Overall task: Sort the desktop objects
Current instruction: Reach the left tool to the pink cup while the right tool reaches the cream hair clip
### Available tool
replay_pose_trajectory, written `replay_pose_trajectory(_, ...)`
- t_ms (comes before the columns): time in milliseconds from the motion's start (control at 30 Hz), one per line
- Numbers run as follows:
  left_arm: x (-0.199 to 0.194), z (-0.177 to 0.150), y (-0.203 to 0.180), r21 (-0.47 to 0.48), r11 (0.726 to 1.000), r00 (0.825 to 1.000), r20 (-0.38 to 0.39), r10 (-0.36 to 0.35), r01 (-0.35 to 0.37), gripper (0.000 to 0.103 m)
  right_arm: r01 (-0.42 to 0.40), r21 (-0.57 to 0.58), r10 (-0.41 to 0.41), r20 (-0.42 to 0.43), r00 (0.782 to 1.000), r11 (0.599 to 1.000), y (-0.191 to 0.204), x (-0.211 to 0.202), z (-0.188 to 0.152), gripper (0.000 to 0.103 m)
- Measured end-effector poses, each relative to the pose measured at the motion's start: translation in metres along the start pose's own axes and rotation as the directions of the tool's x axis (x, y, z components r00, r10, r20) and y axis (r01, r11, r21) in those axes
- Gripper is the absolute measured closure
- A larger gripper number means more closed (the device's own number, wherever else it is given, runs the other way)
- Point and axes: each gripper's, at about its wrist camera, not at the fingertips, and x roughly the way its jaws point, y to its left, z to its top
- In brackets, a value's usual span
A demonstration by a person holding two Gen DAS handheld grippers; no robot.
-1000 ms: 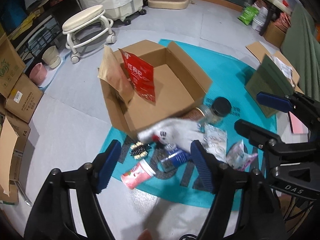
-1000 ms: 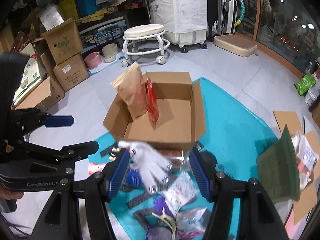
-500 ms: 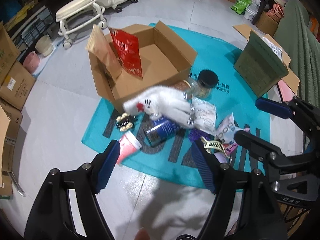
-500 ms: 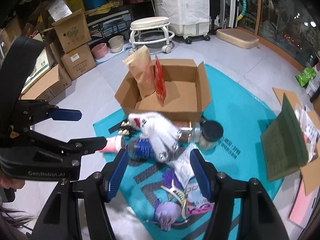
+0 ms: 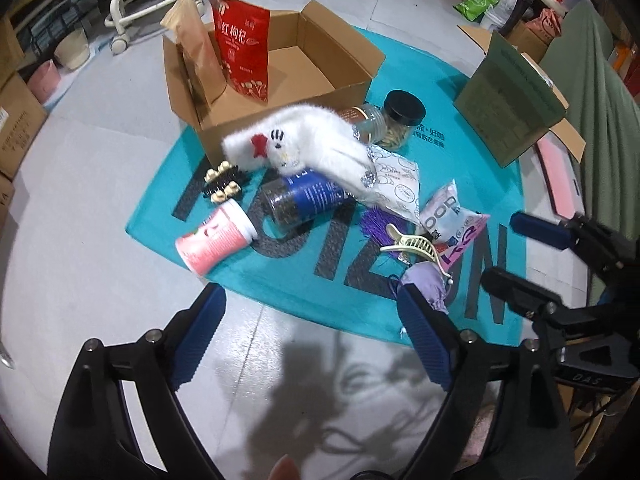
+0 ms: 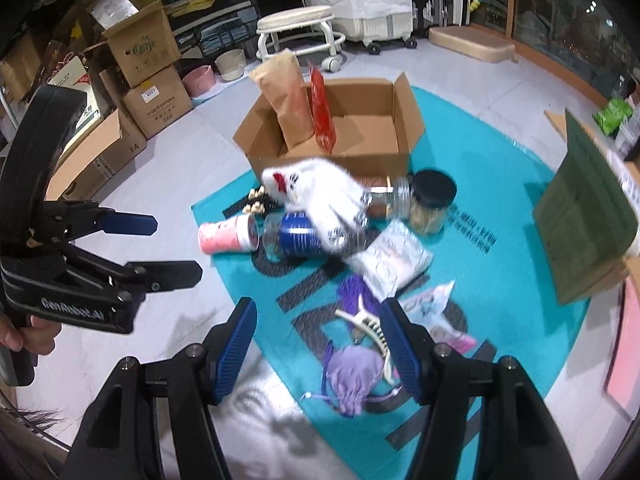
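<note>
Both grippers empty, jaws wide: left gripper point(image 5: 308, 332) over floor; right gripper point(image 6: 318, 344) above cream hair claw point(image 6: 370, 330).

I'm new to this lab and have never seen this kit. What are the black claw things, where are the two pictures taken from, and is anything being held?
There is no robot here: a person holds one pair of tongs in each hand, each with a fisheye camera looking forward along its blue-padded fingers. One picture is from the left tongs, the other from the right tongs. Each view also shows the other tongs off to its side.

Both stand open and hold nothing.

On the floor lies a teal mat with an open cardboard box holding two pouches. Scattered in front: a white fluffy glove, a pink cup on its side, a blue-labelled jar, a cream hair claw and a purple pouch.
</note>
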Motion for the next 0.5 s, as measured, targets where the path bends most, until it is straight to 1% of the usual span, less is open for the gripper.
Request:
replay_pose_trajectory(167,0.008,-0.009,0.007,0.016,1.0,0.999,0.032,0.011,-0.011,0.013,0.002,0.026,0.0,-0.045,0.999,1.0,-0.003,0.012,-0.018,0.038)
replay_pose_trajectory(233,0.014,-0.011,0.011,0.025,1.0,0.999,0.043,0.01,-0.011,0.011,-0.011,0.038,0.013,-0.061,0.998,0.999,-0.003,0.018,-0.025,0.038)
replay_pose_trajectory(300,0.022,-0.012,0.016,0.034,0.999,0.999,0.044,0.021,-0.023,0.009,-0.015,0.041,0.018,-0.072,0.997,0.999,-0.003,0.024,-0.03,0.038)
replay_pose_trajectory(367,0.032,-0.013,0.023,0.034,0.999,0.999,0.037,0.032,-0.033,0.009,-0.01,0.041,0.013,-0.085,0.996,0.999,-0.003,0.031,-0.035,0.038)
replay_pose_trajectory(433,0.041,-0.014,0.028,0.038,0.999,0.999,0.022,0.027,-0.028,0.009,-0.005,0.044,0.009,-0.092,0.996,0.999,-0.004,0.037,-0.039,0.038)
replay_pose_trajectory(500,0.047,-0.015,0.032,0.047,0.999,0.999,0.024,0.024,-0.025,0.009,-0.003,0.047,0.008,-0.093,0.996,0.999,-0.006,0.043,-0.041,0.038)
